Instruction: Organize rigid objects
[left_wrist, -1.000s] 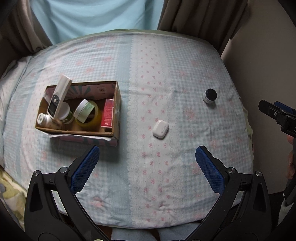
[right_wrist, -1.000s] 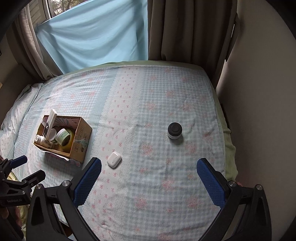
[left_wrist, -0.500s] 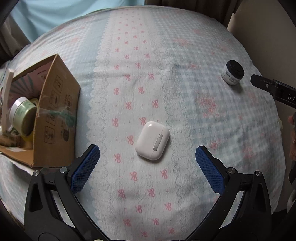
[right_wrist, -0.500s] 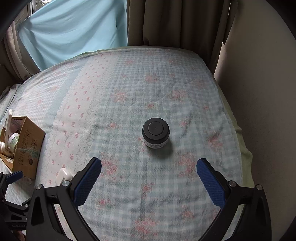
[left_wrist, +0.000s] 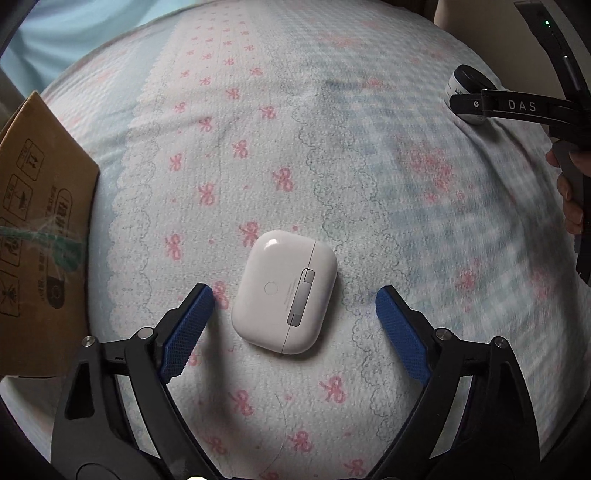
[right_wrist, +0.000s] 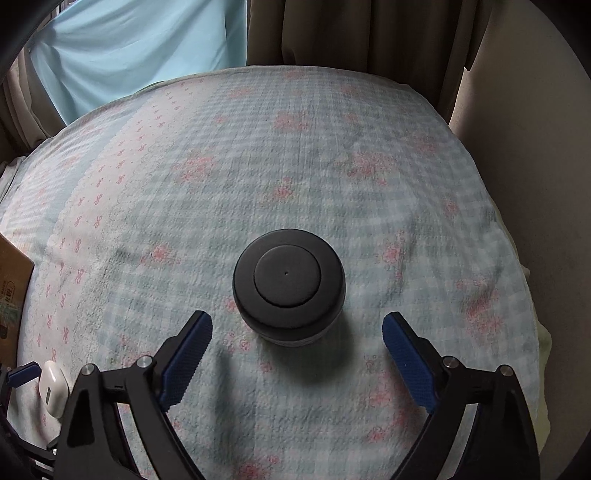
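A white earbud case (left_wrist: 285, 291) lies flat on the patterned bedspread. My left gripper (left_wrist: 294, 295) is open, its blue fingers on either side of the case, not touching it. A small jar with a black lid (right_wrist: 289, 286) stands upright on the bedspread. My right gripper (right_wrist: 297, 321) is open, its blue fingers flanking the jar's near side with gaps. The jar also shows in the left wrist view (left_wrist: 468, 92), partly hidden by the right gripper's black finger. The case also shows in the right wrist view (right_wrist: 54, 387) at the lower left.
A cardboard box (left_wrist: 37, 229) stands at the left, its side wall close to my left gripper; its edge shows in the right wrist view (right_wrist: 11, 291). Curtains (right_wrist: 351, 33) and a wall (right_wrist: 535, 147) bound the bed at the back and right.
Both grippers have moved down and forward. The left now straddles the earbud case and the right now straddles the jar. The box has slid to the left edge of view.
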